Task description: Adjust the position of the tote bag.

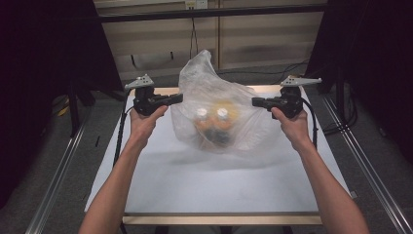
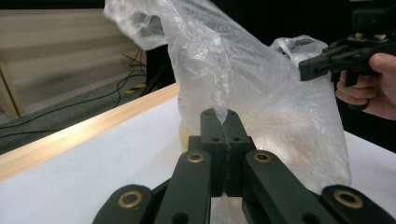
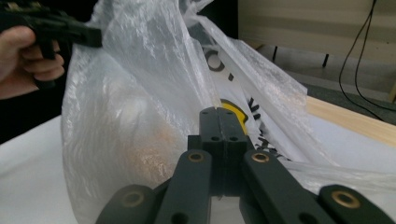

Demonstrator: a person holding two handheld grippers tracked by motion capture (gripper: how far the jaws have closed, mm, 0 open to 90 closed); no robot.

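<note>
A translucent plastic bag [image 1: 219, 97] stands on the white table [image 1: 219, 180], its top rising to a peak. Inside it are two white-capped bottles [image 1: 201, 112] and something orange and dark below them. My left gripper [image 1: 180, 99] is shut on the bag's left side, and in the left gripper view a fold of the bag [image 2: 261, 93] is pinched between the closed jaws of the left gripper [image 2: 224, 114]. My right gripper [image 1: 254, 102] is shut on the bag's right side, the film of the bag [image 3: 140, 93] meeting the closed tips of the right gripper [image 3: 219, 112].
The table has a wooden far edge [image 2: 93, 128] and a wooden front edge [image 1: 219, 219]. Metal rails [image 1: 58, 170] run along both sides on the grey floor. Cables [image 1: 321, 73] lie on the floor behind the table.
</note>
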